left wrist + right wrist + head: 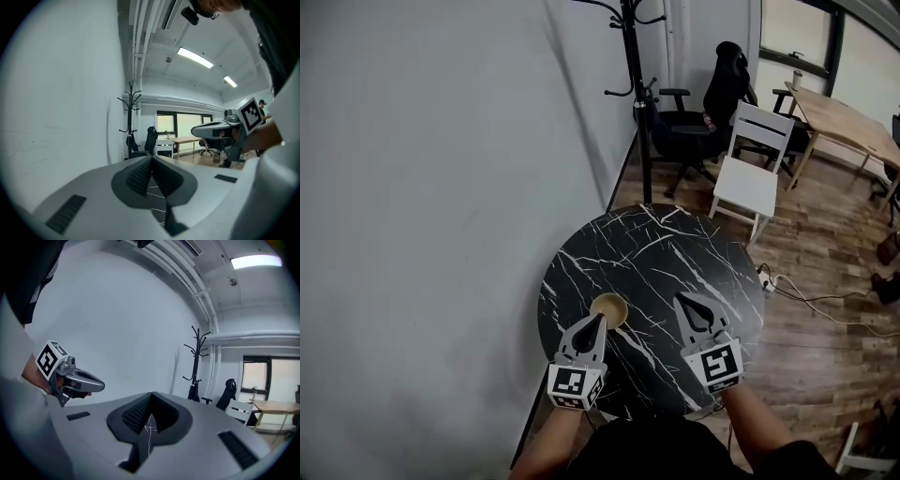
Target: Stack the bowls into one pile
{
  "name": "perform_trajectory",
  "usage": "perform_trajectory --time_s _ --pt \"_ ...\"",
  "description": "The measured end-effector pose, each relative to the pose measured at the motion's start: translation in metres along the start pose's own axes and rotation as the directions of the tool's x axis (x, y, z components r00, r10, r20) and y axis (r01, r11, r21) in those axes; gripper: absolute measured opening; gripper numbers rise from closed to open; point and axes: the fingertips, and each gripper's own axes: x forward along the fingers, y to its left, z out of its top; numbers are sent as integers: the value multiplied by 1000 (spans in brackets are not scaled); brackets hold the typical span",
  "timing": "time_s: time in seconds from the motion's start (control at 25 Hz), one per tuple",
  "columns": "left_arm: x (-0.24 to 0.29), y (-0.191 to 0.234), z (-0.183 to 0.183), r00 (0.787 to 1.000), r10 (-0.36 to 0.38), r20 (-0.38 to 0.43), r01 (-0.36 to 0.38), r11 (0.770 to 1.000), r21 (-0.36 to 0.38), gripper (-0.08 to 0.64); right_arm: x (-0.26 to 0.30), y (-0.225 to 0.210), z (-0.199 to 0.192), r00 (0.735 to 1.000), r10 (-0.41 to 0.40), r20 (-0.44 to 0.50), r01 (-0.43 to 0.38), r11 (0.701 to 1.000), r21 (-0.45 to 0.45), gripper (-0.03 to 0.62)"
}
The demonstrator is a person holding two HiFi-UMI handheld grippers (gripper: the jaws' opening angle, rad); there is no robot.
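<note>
Round black, white-veined marble bench (675, 253) on a wood-plank floor (825, 328) beside a grey wall (441, 187). Left tongs (600, 321) and right tongs (681, 300) are closed and empty. The left ones half-hide a tan wooden bowl (613, 303).

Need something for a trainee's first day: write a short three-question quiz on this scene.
1. True or false: the left gripper and the right gripper are both shut and empty.
2. The tan bowl sits nearest to: A) the left gripper, B) the right gripper, C) the white chair.
3. Fill in: the black marble-patterned table is ____ in shape.
Key: 1 true; 2 A; 3 round.
</note>
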Motion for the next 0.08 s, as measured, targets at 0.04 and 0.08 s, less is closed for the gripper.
perform_trajectory --time_s 0.04,0.08 --pt "0 -1 0 1000 -3 1 3 1000 0 14 0 0 0 1000 -1 1 1 1000 -1 6" --pt "1 -3 -1 1000 -5 3 5 1000 0 14 -1 0 1 1000 -1 2 1 1000 -2 6"
